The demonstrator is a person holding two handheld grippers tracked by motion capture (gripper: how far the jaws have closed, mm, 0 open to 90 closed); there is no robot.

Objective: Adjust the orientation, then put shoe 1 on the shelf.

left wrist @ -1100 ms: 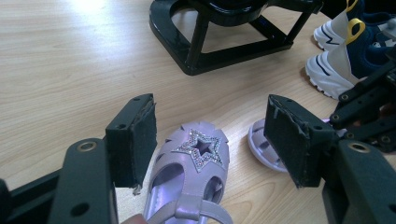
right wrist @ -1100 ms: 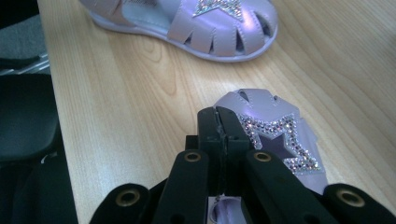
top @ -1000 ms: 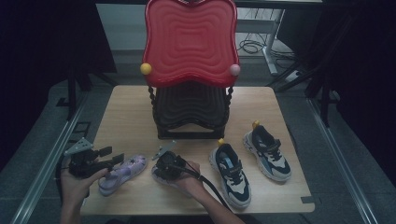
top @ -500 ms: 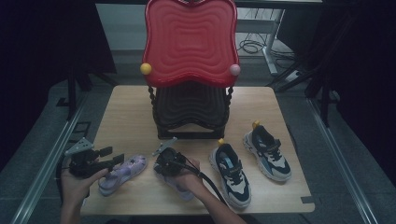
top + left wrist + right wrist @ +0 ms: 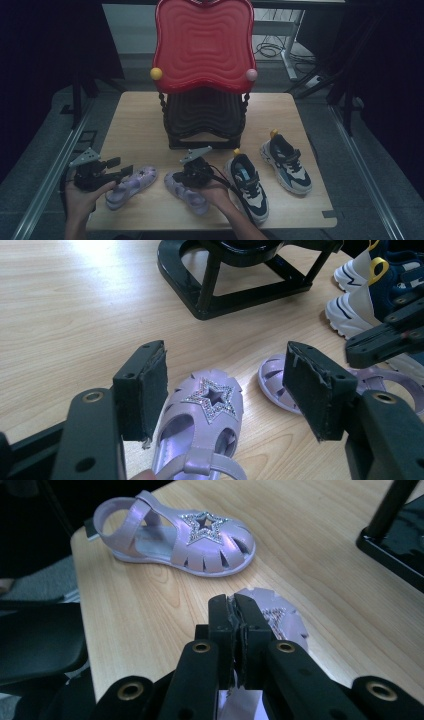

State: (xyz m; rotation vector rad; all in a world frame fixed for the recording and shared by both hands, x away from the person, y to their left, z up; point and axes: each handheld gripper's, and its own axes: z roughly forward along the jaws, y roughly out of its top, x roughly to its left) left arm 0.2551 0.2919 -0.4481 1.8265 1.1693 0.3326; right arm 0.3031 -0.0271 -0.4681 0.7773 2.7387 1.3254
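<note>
Two lilac sandals [image 5: 131, 186] [image 5: 189, 192] lie on the bench [image 5: 135, 130]. Left gripper [image 5: 225, 390] jaws spread over one; right gripper [image 5: 238, 611] jaws nearly pressed together, just easing apart above the other.

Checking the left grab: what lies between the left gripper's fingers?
In the left gripper view, the star-trimmed purple sandal's toe lies between the open fingers, untouched.

No readable text, label, brand or number is showing anywhere; nothing on the shoes or table is carrying lettering.
</note>
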